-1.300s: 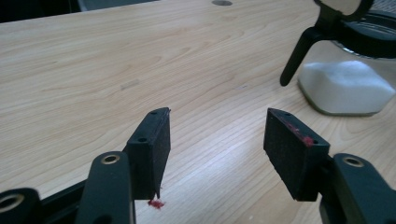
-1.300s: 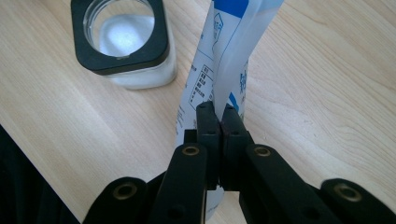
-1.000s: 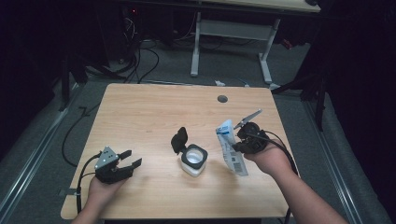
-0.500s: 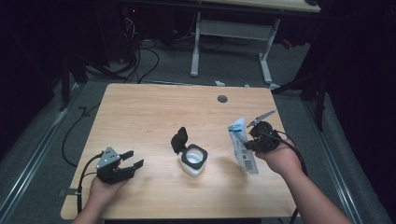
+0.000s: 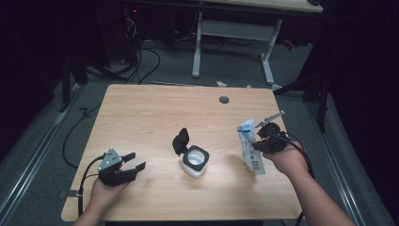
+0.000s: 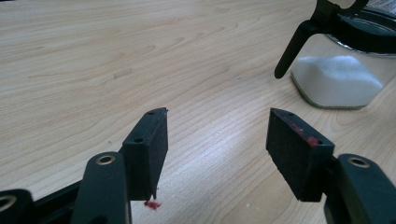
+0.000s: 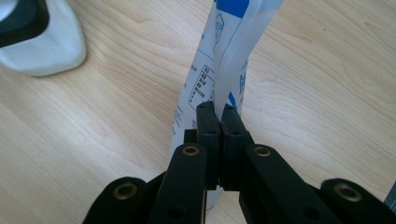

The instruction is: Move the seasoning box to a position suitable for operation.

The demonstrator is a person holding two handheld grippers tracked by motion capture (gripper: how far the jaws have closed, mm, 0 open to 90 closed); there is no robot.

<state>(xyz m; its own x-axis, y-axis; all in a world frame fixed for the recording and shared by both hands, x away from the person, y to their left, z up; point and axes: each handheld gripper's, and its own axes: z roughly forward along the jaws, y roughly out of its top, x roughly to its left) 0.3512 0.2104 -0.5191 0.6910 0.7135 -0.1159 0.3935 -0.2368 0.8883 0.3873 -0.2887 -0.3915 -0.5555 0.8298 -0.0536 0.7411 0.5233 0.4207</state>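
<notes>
The right gripper [image 5: 258,141] was clamped on the white and blue pouch [image 5: 249,149], holding it apart from the open jar [image 5: 195,161], probably to keep the jar's mouth free, while the left gripper [image 5: 133,160] waited with jaws apart and empty on the jar's other side.

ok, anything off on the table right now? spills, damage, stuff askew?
No spills. The jar stands upright mid-table, its flip lid open, white powder inside. One oddity: red residue on the left tool's pads, with a red crumb on the table beneath. The right tool pinches a white-blue pouch.
</notes>
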